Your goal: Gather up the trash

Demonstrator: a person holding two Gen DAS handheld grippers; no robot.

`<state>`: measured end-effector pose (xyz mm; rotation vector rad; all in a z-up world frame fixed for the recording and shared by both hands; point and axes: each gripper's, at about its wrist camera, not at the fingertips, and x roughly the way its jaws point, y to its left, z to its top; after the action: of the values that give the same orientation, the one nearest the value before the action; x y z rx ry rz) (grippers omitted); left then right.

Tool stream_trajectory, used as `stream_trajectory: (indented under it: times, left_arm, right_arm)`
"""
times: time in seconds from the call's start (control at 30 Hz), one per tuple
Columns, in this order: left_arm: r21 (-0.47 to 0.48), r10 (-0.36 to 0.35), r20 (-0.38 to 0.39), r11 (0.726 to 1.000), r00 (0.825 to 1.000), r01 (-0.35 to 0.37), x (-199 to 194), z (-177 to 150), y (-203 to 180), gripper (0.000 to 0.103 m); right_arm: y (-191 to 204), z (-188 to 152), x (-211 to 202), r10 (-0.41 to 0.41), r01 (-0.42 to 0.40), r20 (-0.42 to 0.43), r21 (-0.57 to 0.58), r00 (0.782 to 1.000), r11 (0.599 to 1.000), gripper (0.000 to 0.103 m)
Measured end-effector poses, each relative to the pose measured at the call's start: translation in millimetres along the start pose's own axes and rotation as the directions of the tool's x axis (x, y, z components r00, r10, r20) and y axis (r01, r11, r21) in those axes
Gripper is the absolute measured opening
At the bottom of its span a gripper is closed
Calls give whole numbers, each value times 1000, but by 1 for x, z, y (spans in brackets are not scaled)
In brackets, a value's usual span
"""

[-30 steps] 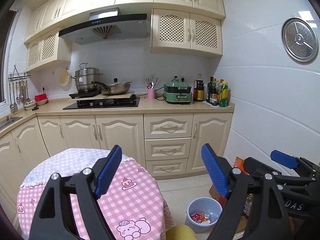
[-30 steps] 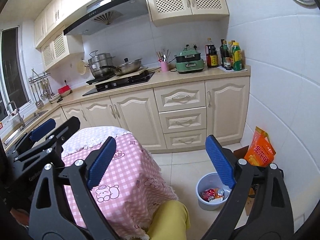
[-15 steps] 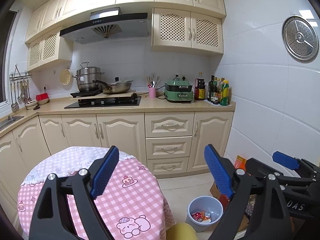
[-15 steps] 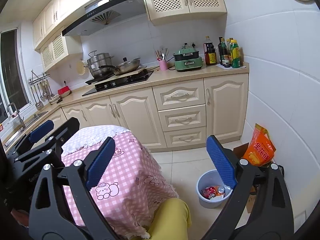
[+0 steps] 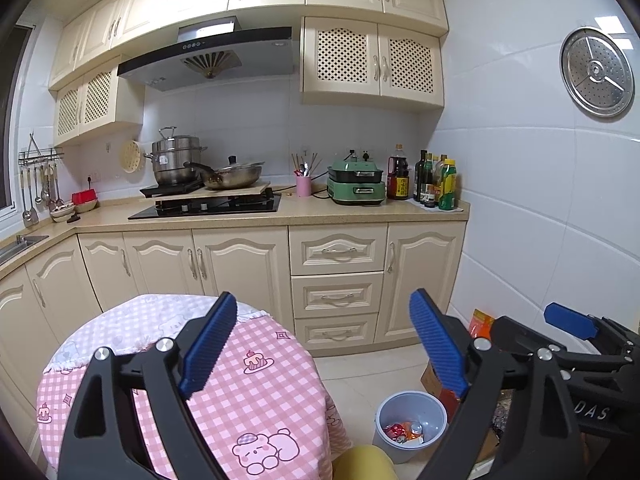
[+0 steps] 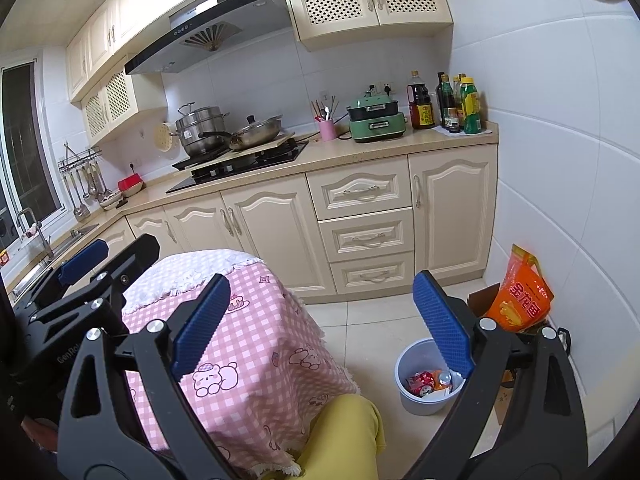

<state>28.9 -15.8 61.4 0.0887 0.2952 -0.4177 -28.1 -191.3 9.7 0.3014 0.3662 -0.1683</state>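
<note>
The trash bin (image 5: 412, 424) stands upright on the floor, its mouth facing straight up, just beside the table (image 5: 224, 380) with the pink checked cloth and near the white tiled wall. Trash (image 6: 430, 382) lies in its bottom: red and orange wrappers and something that looks like a small bottle, too small to sort out, so no long axis can be told.

The left gripper (image 5: 322, 346) has its 2 blue fingers (image 5: 208, 346) spread wide with nothing between them. The right gripper (image 6: 322, 324) likewise stands wide and empty.

In the right wrist view the right finger covers part of the bin's rim. An orange bag (image 6: 522, 292) leans in a cardboard box (image 6: 486, 298) by the wall; the box is mostly hidden. A yellow trouser knee (image 6: 344, 432) is cut off at the bottom edge.
</note>
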Motion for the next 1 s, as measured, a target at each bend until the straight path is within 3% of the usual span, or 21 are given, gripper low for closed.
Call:
stream_trajectory:
  times: [1.0]
  left_arm:
    - [-3,-5,-26,1000,1000,5,7,-2,4,86]
  right_arm:
    - [-2,-4,2,-5,5,-14,2,1000,1000,91]
